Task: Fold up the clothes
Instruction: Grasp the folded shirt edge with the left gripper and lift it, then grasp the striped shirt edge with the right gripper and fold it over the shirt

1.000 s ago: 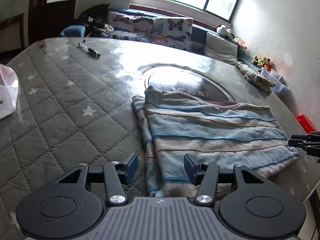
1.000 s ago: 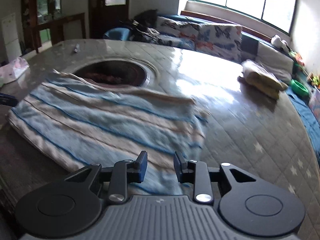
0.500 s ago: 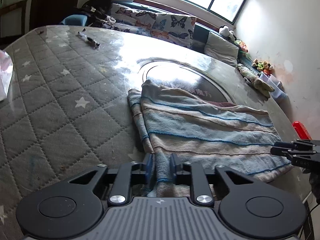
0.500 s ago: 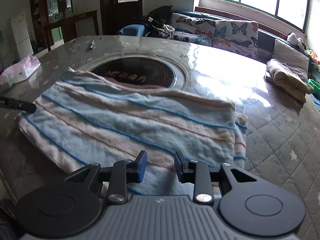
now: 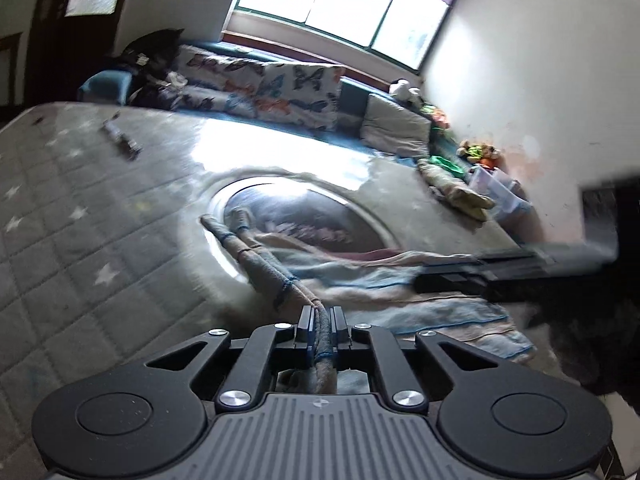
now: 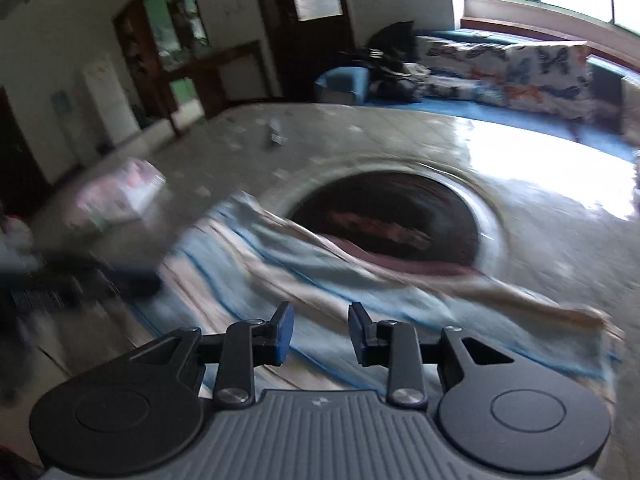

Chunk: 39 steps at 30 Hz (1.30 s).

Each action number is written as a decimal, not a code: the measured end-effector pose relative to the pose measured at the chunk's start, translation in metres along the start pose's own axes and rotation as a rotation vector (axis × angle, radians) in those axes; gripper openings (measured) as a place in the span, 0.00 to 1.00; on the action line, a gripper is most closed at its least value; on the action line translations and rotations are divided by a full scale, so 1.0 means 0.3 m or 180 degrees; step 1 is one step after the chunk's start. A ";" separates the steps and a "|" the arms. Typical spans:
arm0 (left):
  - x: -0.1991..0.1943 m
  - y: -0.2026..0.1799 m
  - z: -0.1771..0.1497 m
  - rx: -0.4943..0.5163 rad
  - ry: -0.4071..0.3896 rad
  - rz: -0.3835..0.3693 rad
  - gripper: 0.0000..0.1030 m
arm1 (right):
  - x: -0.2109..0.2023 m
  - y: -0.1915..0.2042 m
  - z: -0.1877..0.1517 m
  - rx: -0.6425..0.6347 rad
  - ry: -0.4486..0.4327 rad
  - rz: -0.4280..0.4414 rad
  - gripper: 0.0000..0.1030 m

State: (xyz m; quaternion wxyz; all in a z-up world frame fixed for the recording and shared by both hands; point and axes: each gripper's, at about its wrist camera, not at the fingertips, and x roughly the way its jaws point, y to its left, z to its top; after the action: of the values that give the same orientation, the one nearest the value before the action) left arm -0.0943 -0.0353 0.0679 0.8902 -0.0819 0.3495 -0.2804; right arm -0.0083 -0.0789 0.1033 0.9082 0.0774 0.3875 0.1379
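Quilted grey table cover [image 5: 80, 264] with white stars spans the view, with a round dark inset [image 6: 384, 220] at its centre. My striped blue-and-beige garment [image 5: 360, 280] lies across the inset's 6 o'clock rim, layered at least double; judged partly folded, further folds likely left. My left gripper [image 5: 322, 326] is clamped on its near edge, drawing it up taut. My right gripper [image 6: 320, 334] hangs above the cloth with jaws apart, holding nothing. Both views are blurred.

Home living room: butterfly-print sofa [image 5: 280, 88]
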 end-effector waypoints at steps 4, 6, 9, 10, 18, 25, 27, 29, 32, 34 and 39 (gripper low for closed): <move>0.027 -0.046 0.017 0.0103 -0.0006 -0.0099 0.07 | 0.045 0.053 0.090 0.0054 0.0086 0.0294 0.44; 0.037 -0.058 0.019 0.0136 0.0002 -0.0134 0.07 | 0.088 0.075 0.119 0.0063 0.0166 0.0386 0.44; 0.046 -0.064 0.019 0.0165 0.0014 -0.0174 0.07 | 0.137 0.080 0.134 0.0139 0.0277 0.0432 0.45; 0.049 -0.062 0.019 0.0161 0.0019 -0.0183 0.07 | 0.152 0.080 0.136 0.0158 0.0315 0.0432 0.45; 0.072 -0.072 0.024 0.0214 0.0071 -0.0268 0.07 | 0.207 0.059 0.113 0.0309 0.0457 0.0445 0.20; 0.023 -0.110 0.013 0.0476 -0.0048 -0.0517 0.39 | 0.188 0.010 0.069 0.0451 0.0429 0.0428 0.09; 0.006 -0.134 0.006 0.0603 -0.0104 -0.0575 0.44 | 0.159 -0.019 0.055 0.0499 0.0375 0.0392 0.09; -0.004 -0.143 0.002 0.0642 -0.0135 -0.0632 0.49 | 0.124 -0.055 0.038 0.0563 0.0318 0.0353 0.08; -0.002 -0.147 0.003 0.0666 -0.0148 -0.0640 0.55 | 0.055 -0.125 0.004 0.0691 0.0228 0.0280 0.08; 0.014 -0.145 0.002 0.0684 -0.0122 -0.0587 0.56 | 0.008 -0.170 -0.020 0.0746 0.0189 0.0213 0.08; 0.082 -0.166 0.005 0.0712 0.0021 -0.0526 0.56 | -0.097 -0.286 -0.080 0.0871 0.0142 -0.0034 0.08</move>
State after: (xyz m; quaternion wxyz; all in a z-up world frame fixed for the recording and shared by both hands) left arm -0.1005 -0.0904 0.0717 0.8665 -0.0097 0.3111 -0.3902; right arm -0.0287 -0.1687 0.0855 0.8810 0.1954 0.4232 0.0805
